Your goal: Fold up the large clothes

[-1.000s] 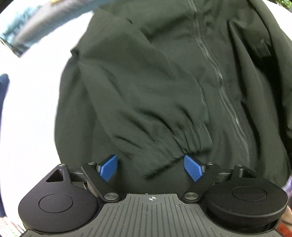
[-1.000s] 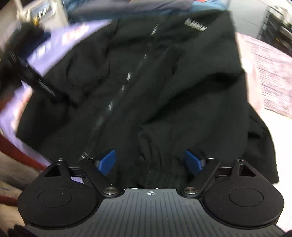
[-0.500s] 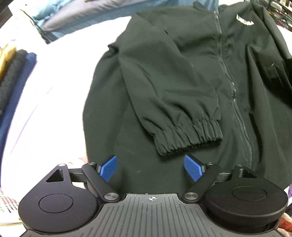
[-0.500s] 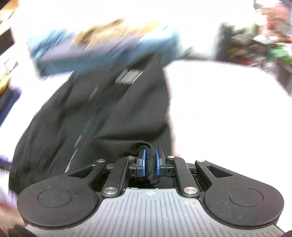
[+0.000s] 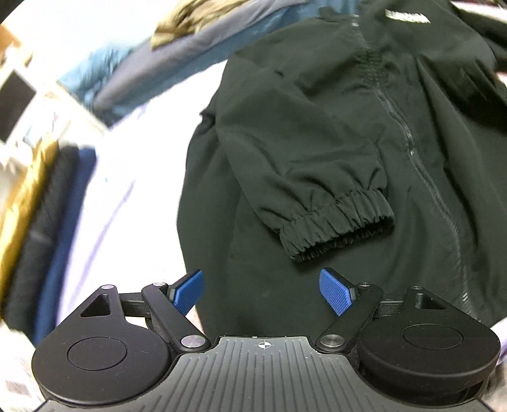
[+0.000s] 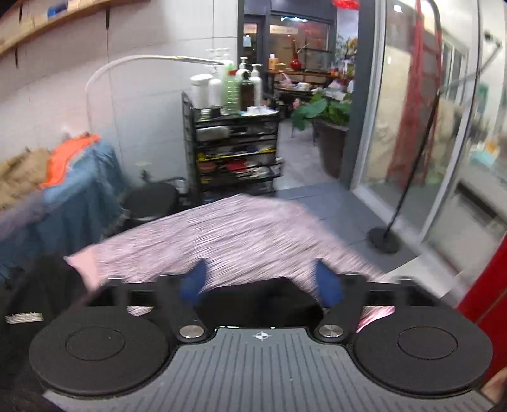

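No legible text in either view. White printed mark [image 5: 407,16] on chest of black jacket [image 5: 317,133], beside zipper [image 5: 412,145] near collar: blurred, letters not readable. Same white mark [image 6: 23,318] at left edge of right wrist view: smeared, not readable. Illuminated sign [image 6: 283,29] above doorway behind black drawer cart [image 6: 234,149]: too small to read. Small blue notice [image 6: 247,41] on wall left of that sign: not readable. Bottles [image 6: 247,85] on top of cart: labels unreadable.
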